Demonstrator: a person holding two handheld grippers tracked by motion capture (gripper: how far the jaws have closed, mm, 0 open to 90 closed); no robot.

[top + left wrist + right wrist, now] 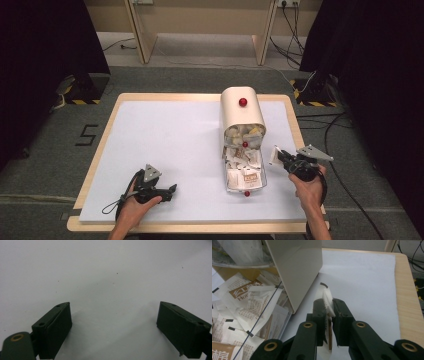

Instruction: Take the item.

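Observation:
A cream-coloured dispenser box (241, 114) with red knobs lies on the white mat (165, 145), its clear flap (245, 177) open and several white and brown paper packets (243, 167) spilling out. My right gripper (276, 155) is just right of the flap and shut on one white packet (327, 300); in the right gripper view the packet stands on edge between the black pads, next to the box's wall (297, 272). My left gripper (173, 188) rests low on the mat at the front left, held by a hand. Its jaws stand wide apart over bare mat (112, 290).
The mat covers a wooden table (295, 125) with a bare strip of wood on the right. More loose packets (242, 305) lie in the flap to the left of my right gripper. Cables (345, 185) trail on the floor at the right.

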